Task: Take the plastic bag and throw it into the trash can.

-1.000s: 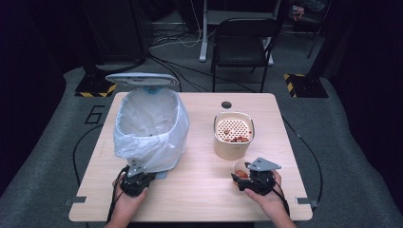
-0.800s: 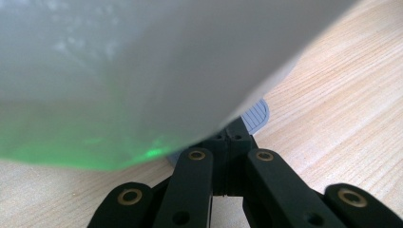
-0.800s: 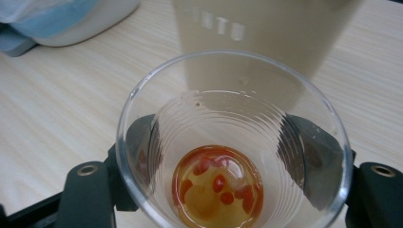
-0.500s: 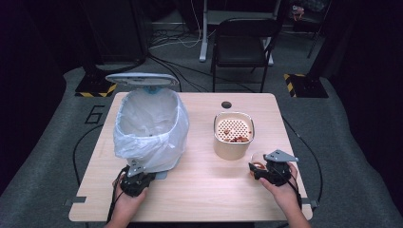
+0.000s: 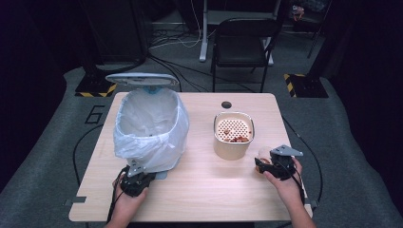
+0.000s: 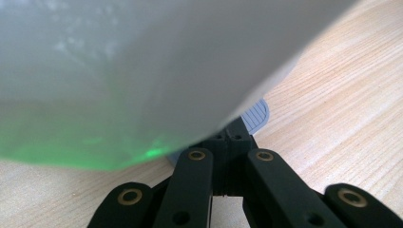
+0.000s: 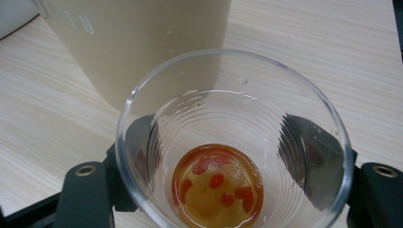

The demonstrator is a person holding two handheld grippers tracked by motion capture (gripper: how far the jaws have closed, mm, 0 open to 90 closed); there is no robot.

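A clear plastic cup (image 7: 266, 109) holds a little amber liquid with red berries at its bottom. My right gripper (image 7: 228, 161) is shut on it, one pad on each side, at the table's right (image 5: 263, 159), just right of a beige container (image 5: 233, 142) that has a perforated insert with red bits on it. A pedal bin lined with a white bag (image 5: 149, 128) stands at the left, its lid (image 5: 141, 79) raised. My left gripper (image 6: 228, 137) is shut, its tips at the bin's grey ribbed pedal (image 6: 256, 114) under the bag's overhang.
The wooden table (image 5: 204, 190) has a small dark hole (image 5: 226, 104) near its far edge. A black chair (image 5: 242, 45) stands behind the table. Cables trail off both sides onto the grey floor.
My right gripper has carried the cup to the right and slightly away from the person, beside the beige container. The left gripper and the bin have stayed put.
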